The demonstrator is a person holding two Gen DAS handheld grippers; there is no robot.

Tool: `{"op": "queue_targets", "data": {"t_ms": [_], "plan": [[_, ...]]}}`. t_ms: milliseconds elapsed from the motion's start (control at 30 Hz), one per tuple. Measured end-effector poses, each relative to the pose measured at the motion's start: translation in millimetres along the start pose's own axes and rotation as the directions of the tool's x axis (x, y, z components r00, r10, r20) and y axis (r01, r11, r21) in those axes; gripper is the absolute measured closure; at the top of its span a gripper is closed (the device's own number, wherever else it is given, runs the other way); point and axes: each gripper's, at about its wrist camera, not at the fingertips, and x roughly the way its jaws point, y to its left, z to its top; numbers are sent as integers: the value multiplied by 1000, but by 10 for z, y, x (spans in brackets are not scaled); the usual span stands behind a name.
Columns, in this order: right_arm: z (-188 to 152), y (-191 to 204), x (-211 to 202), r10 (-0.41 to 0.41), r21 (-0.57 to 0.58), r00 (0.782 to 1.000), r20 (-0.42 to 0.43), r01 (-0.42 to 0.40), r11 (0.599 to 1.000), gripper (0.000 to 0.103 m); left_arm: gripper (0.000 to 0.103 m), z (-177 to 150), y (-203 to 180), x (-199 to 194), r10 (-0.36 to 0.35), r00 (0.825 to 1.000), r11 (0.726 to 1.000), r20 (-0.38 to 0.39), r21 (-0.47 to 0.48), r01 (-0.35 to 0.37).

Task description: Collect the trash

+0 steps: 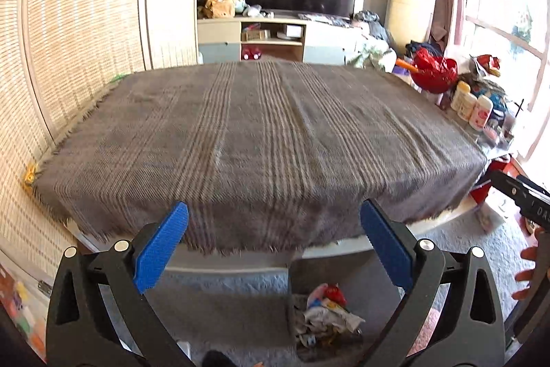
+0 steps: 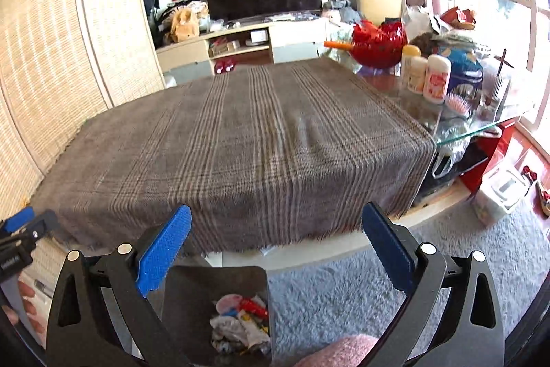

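we hold the left hand-held gripper with its blue pads spread apart and nothing between them, over the near edge of the table draped in a grey striped cloth. the right hand-held gripper is likewise spread wide and holds nothing. the trash, crumpled paper and coloured wrappers, lies in a dark bin on the grey carpet below the table's front edge, between our two tools.
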Motion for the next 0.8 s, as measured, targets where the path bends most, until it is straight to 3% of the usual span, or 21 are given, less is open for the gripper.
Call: {"op": "queue_targets", "data": {"t_ms": [133, 433, 800], "plan": [[-7, 79, -40, 8, -12, 1000, 30, -7, 1000, 3, 8, 57, 13, -14, 25, 998, 999, 50, 27, -27], [12, 160, -119, -29, -44, 996, 87, 33, 998, 3, 8, -36, -30, 96, -7, 998, 999, 70, 34, 4], [-50, 316, -154, -16, -93, 989, 145, 30, 995, 3, 8, -153, 39, 88, 36, 995, 999, 93, 31, -39]]}}
